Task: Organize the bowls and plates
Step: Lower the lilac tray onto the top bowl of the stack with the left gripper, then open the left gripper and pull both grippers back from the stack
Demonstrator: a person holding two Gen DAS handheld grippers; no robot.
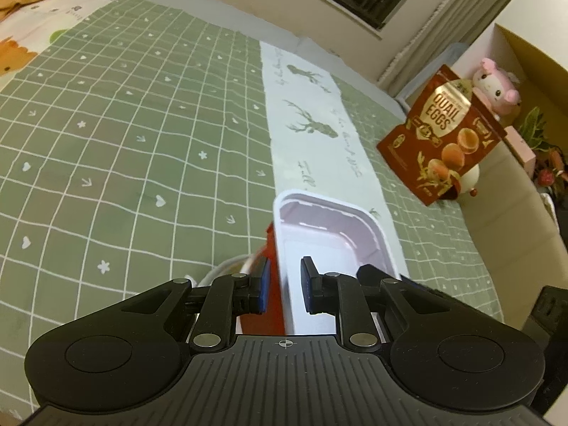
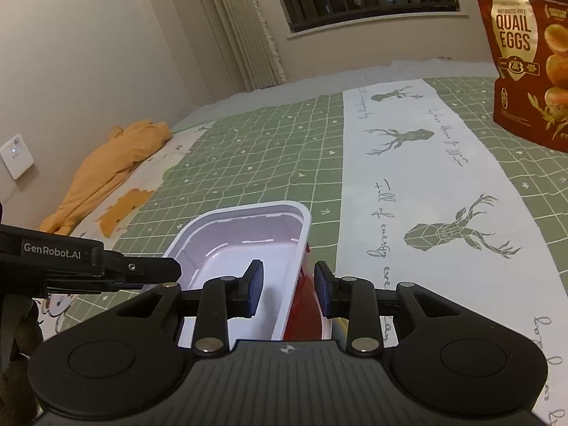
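A white rectangular bowl (image 1: 333, 234) with a red outside is held between both grippers over the green checked cloth. My left gripper (image 1: 285, 284) is shut on its left wall, one blue pad outside on the red, one inside. My right gripper (image 2: 289, 289) is shut on the opposite wall of the same bowl (image 2: 245, 245). The left gripper (image 2: 106, 266) also shows as a black arm at the left of the right wrist view. A round white rim (image 1: 220, 269) peeks out beneath the bowl; what it belongs to is hidden.
A red quail-eggs bag (image 1: 443, 135) stands on the cloth at the right, with a pink plush toy (image 1: 497, 85) behind it. A white deer-printed runner (image 2: 426, 177) crosses the green cloth (image 1: 124, 142). An orange garment (image 2: 113, 170) lies far left by the wall.
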